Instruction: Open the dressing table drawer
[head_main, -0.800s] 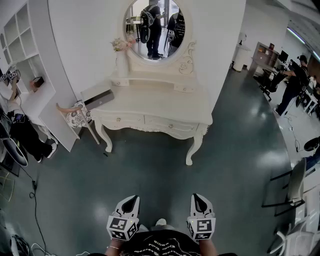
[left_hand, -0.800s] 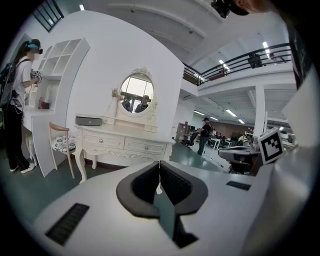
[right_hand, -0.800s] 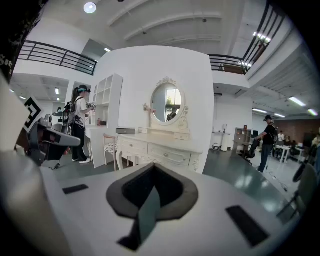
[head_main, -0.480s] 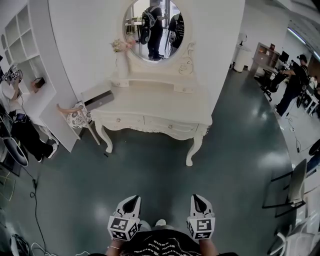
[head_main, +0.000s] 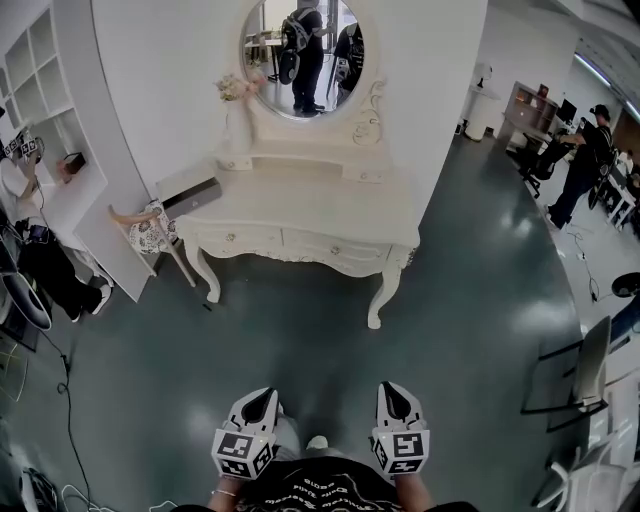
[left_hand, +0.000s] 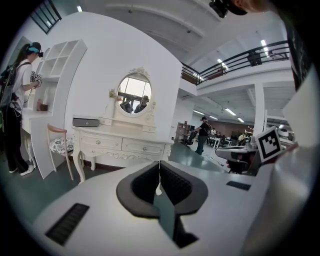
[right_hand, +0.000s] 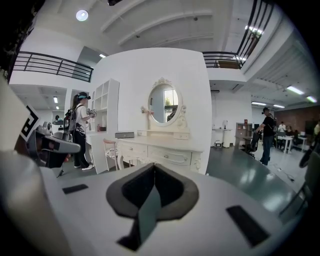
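A white dressing table (head_main: 300, 210) with an oval mirror (head_main: 302, 55) stands against the white wall, well ahead of me. Its two front drawers (head_main: 285, 242) sit closed, each with a small knob; the left gripper view shows the same drawers (left_hand: 122, 145), and the right gripper view the drawers (right_hand: 160, 154). My left gripper (head_main: 258, 402) and right gripper (head_main: 393, 398) are held low near my body, far from the table. Both are shut with nothing between their jaws, as seen on the left gripper (left_hand: 159, 172) and the right gripper (right_hand: 154, 175).
A grey box (head_main: 195, 195) rests on the table's left end. A chair with a patterned seat (head_main: 150, 230) stands left of the table, beside white shelves (head_main: 55, 130) where a person (head_main: 40, 260) stands. Another person (head_main: 580, 165) is at the far right. A dark chair (head_main: 585, 370) stands right.
The view has crept slightly forward toward the table. Both grippers stay shut and low in front of me.
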